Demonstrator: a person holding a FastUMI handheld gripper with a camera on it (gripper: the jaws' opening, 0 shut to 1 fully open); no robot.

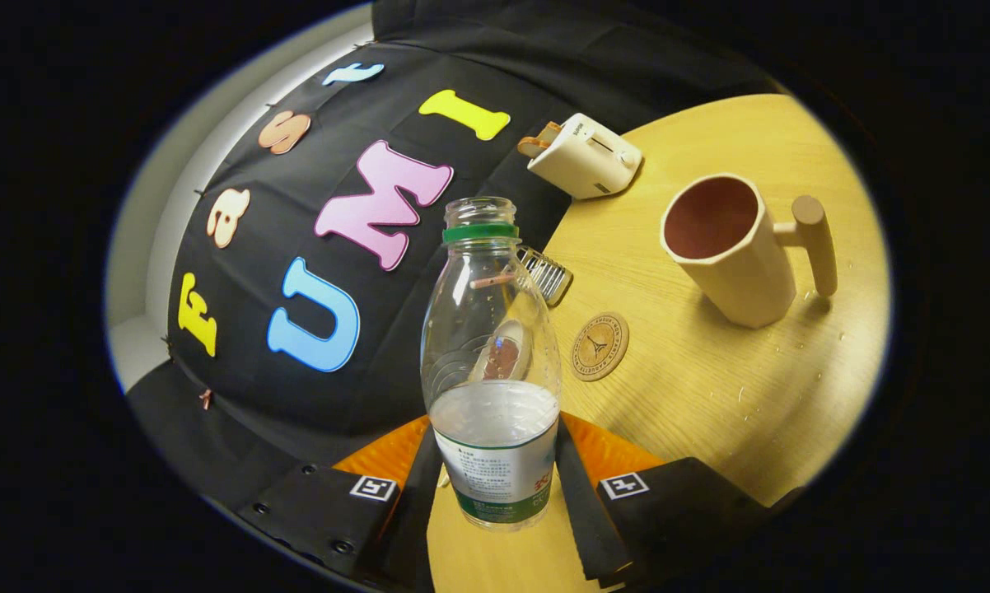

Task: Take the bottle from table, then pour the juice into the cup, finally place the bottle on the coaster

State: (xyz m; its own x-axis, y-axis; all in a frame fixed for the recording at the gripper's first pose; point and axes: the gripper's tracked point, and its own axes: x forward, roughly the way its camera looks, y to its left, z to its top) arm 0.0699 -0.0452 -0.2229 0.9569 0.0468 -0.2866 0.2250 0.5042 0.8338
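Pinching the clear bottle (492,387) at its labelled lower part, the gripper (495,482) has one finger pressed on each side, low in the frame's centre. The bottle is uncapped, with a green neck ring and a little liquid inside. Just right of it a round coaster (599,346) lies on the wooden table (709,395). Farther right, the cream cup (730,247) with its wooden handle stands. A white toaster (586,155) sits near the top centre.

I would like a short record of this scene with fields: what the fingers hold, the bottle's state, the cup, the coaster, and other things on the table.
fingers: shut on the bottle, one pressing each side of its lower part
bottle: open, no cap, clear liquid low inside
cup: beyond the fingers, looks empty, wooden handle
coaster: bare, between bottle and cup
other: toaster at the table's far edge
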